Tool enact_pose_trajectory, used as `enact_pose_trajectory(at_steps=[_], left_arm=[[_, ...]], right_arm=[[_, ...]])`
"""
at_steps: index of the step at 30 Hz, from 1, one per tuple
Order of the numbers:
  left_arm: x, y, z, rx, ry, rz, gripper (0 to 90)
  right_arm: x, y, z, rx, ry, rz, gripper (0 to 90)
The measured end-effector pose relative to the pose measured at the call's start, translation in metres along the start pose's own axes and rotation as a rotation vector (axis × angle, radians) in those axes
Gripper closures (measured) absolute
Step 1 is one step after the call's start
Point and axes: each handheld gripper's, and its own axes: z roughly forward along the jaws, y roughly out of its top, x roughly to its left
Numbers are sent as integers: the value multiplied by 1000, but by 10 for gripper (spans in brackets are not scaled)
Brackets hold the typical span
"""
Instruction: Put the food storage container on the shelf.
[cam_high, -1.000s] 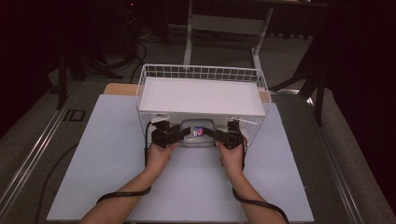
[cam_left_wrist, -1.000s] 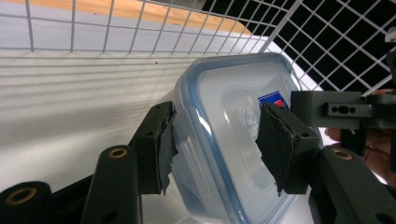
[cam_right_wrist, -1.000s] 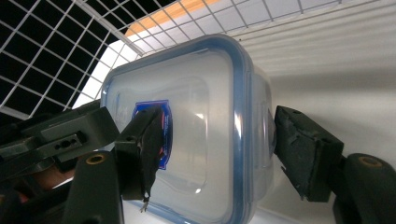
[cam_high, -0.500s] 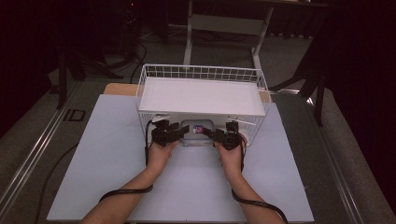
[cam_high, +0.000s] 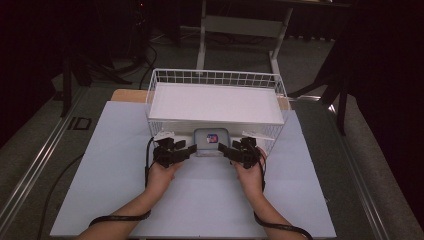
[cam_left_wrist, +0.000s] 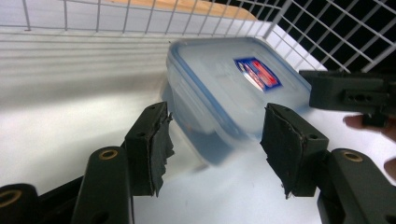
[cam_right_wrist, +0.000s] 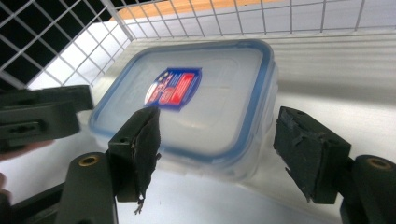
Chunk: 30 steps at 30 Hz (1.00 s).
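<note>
At the near edge of the white wire basket (cam_high: 215, 80), under its raised white shelf, a clear plastic container (cam_high: 211, 139) with a blue-rimmed lid and a red-and-blue label sat on the white desk (cam_high: 100, 165). The person's hands came in from below, one to each side of it. The left gripper (cam_high: 189, 150) stood just beside the container's left end, its jaws spread apart with a corner of the box between them, touching nothing that I could see. The right gripper (cam_high: 224, 148) mirrored it at the other end, jaws likewise released, one padded jaw in front of the lid and the other off the container's side. Each gripper's cable trailed back along the forearm.
</note>
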Motion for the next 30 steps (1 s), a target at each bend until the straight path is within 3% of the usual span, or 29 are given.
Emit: enact_pose_trajectory(at_steps=[4, 6, 8, 16, 19, 22, 23, 24, 26, 28, 29, 30], left_arm=[[-6, -5, -15, 16, -11, 46, 428], [-12, -9, -26, 29, -29, 87, 428], [-15, -12, -34, 38, -46, 103, 428], [-17, -23, -56, 54, -68, 107, 428], [-17, -27, -64, 36, -72, 104, 411], [-18, -29, -67, 32, -81, 98, 410], [-17, -30, -69, 18, -108, 101, 347], [-17, -32, -70, 18, -143, 124, 314], [-17, -33, -70, 12, -158, 119, 246], [-17, -34, -68, 13, -152, 121, 129], [-18, -36, -68, 10, -147, 143, 129], [-19, -39, -66, 2, -149, 165, 53]], right_arm=[[5, -4, -8, 10, -10, -54, 312], [6, -5, -12, 7, 4, -43, 316], [8, -7, -15, 2, 15, -39, 327], [22, -15, -21, 10, 44, -89, 351], [29, -21, -21, 19, 77, -96, 412], [33, -25, -22, 4, 66, -114, 515], [35, -29, -22, 9, 72, -119, 648], [35, -30, -21, 10, 75, -119, 698], [36, -31, -19, 26, 85, -124, 826], [38, -32, -16, 48, 79, -147, 897], [38, -32, -16, 48, 79, -147, 897], [41, -33, -12, 62, 66, -164, 898]])
